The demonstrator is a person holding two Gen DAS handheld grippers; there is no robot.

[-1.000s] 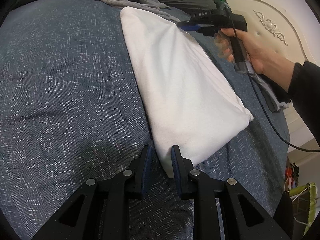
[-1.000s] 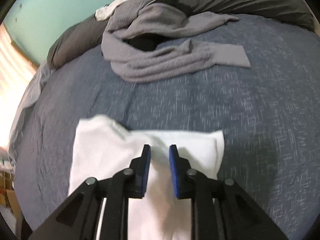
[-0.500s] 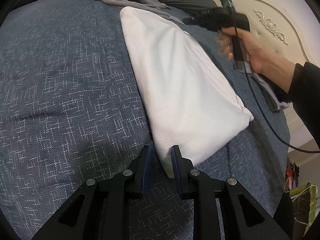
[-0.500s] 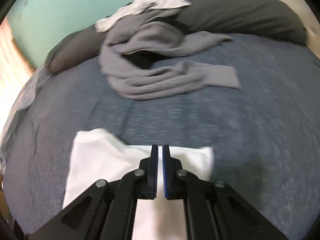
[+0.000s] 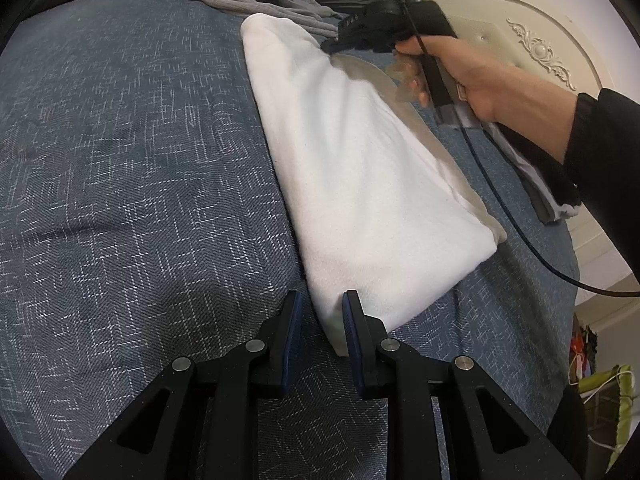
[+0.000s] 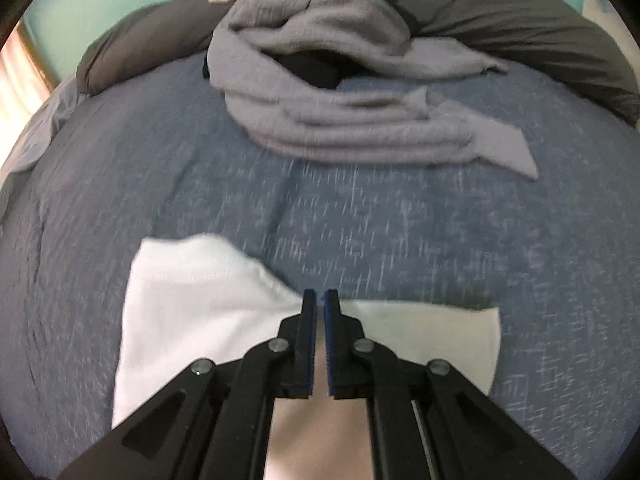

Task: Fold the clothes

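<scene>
while the left gripper [image 5: 319, 316] bracketed the white garment's [image 5: 360, 168] near corner unpinched, the right gripper [image 6: 320, 300] was pressed together empty; next fold required regrasping.

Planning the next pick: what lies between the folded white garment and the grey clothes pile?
Only bare blue bedspread separates the white garment from the grey pile, seen in the right wrist view.

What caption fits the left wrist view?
Left gripper at the white garment's near corner; right gripper at its far end.
</scene>
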